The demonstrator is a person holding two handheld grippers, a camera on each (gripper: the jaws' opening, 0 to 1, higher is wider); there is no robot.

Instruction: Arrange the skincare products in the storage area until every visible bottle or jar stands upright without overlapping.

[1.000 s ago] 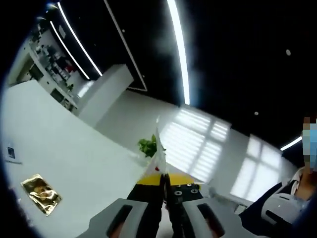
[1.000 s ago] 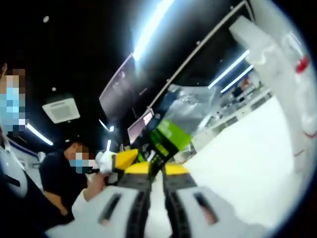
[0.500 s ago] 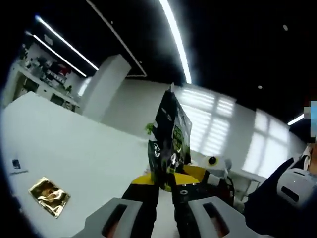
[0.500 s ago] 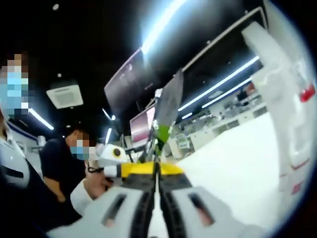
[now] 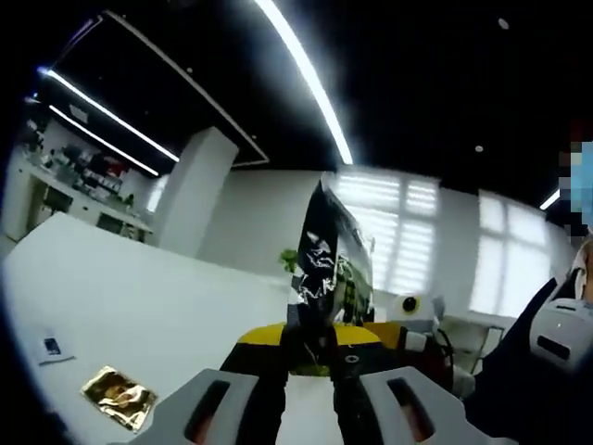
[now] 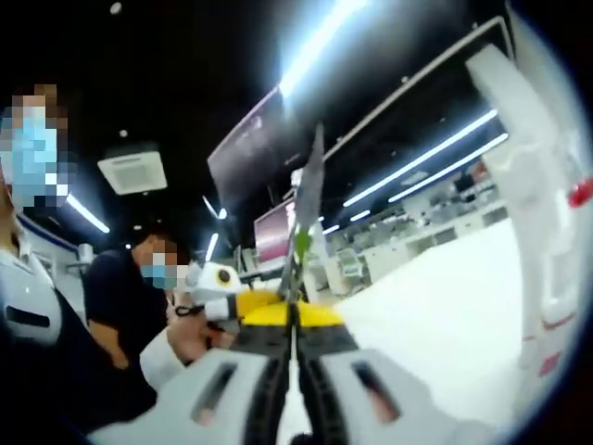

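left gripper [image 5: 313, 341]: we see its two jaws pinched on the lower edge of a dark sachet [image 5: 326, 269], which stands up from the tips and carries white and green print.
right gripper [image 6: 294, 317]: in the right gripper view our jaws are pressed together on the same sachet [image 6: 307, 222], seen here edge-on as a thin upright sliver with a green patch low down; in the left gripper view its yellow-tipped body sits just right of our own jaws, on the other side of the sachet.
sachet: held in the air between both grippers, above the white worktop [image 5: 130, 306], touching nothing else that we can make out.
gold packet [image 5: 119, 398]: lying flat on the worktop near its left edge in the left gripper view, well apart from the grippers.
small card [image 5: 51, 347]: flat on the worktop, further toward that left edge than the gold packet.
white bottle [image 6: 542, 204]: close and blurred at the right of the right gripper view, with red marks; whether it stands upright we cannot tell.
people: one in a dark top [image 6: 116, 301] behind the grippers in the right gripper view.
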